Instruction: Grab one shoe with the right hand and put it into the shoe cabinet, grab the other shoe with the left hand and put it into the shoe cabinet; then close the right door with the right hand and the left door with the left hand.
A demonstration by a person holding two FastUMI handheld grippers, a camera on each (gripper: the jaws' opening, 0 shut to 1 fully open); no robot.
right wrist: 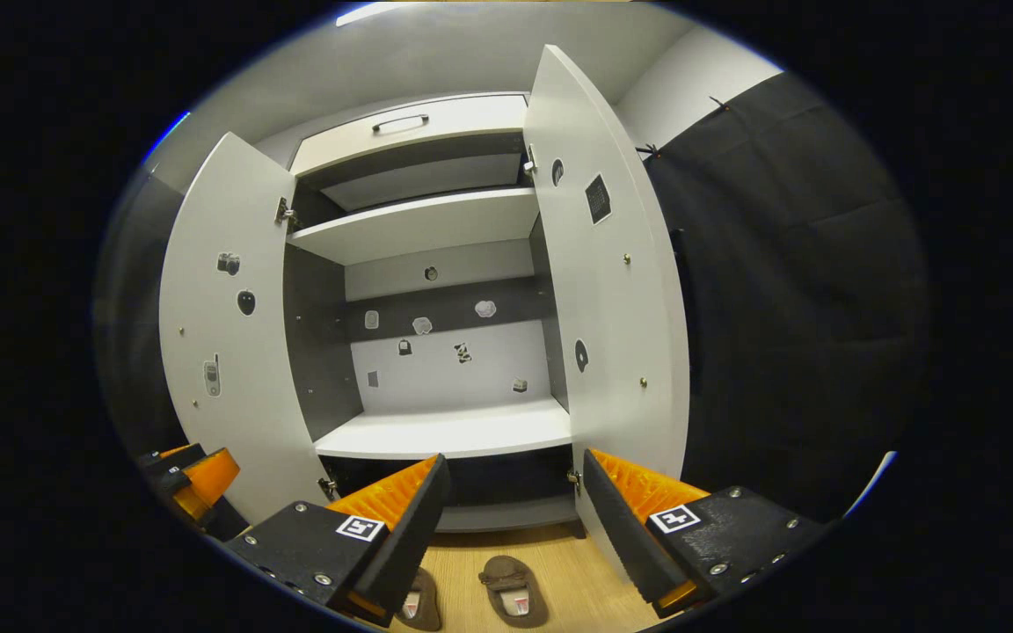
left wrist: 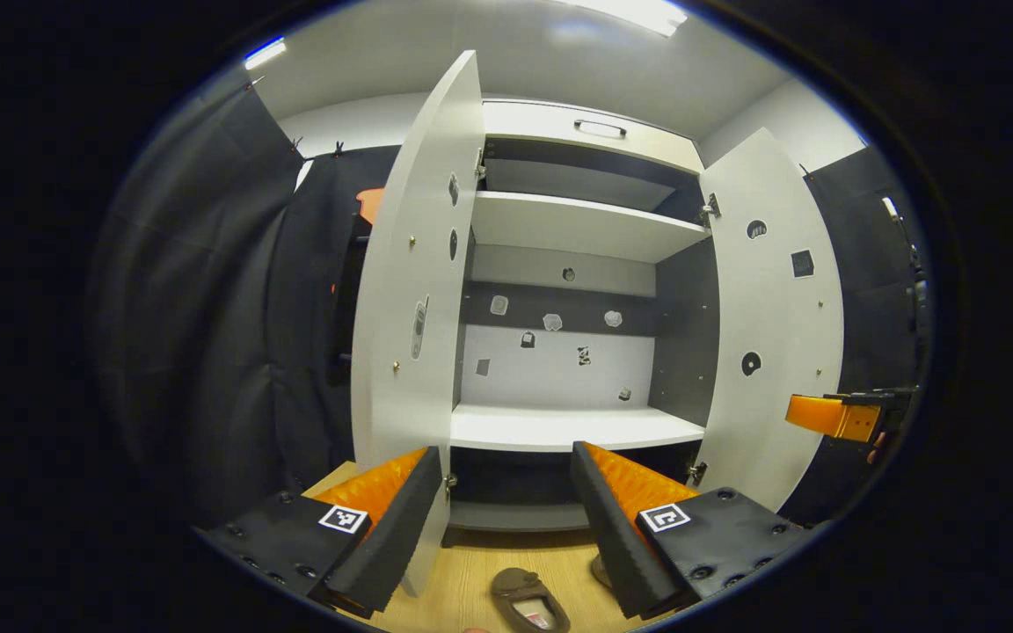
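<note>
The white shoe cabinet point(left wrist: 559, 426) point(right wrist: 436, 435) stands ahead with both doors swung wide, the left door point(left wrist: 414, 264) point(right wrist: 225, 334) and the right door point(left wrist: 775, 308) point(right wrist: 603, 290). Two brown shoes lie on the wooden floor in front of it: one shoe point(left wrist: 528, 600) point(right wrist: 513, 589) between my fingers' line of sight, the other shoe point(right wrist: 419, 602) point(left wrist: 601, 570) partly hidden behind a finger. My left gripper point(left wrist: 506, 527) is open and empty, above the shoes. My right gripper point(right wrist: 515, 527) is open and empty too, and appears far right in the left gripper view point(left wrist: 841, 415).
The cabinet has a lower shelf, a middle shelf point(left wrist: 577, 224) and a top drawer with a handle point(left wrist: 599, 128). Small stickers dot its back wall and doors. Black cloth walls point(right wrist: 805, 308) flank both sides. The wooden floor point(left wrist: 471, 571) runs up to the cabinet's base.
</note>
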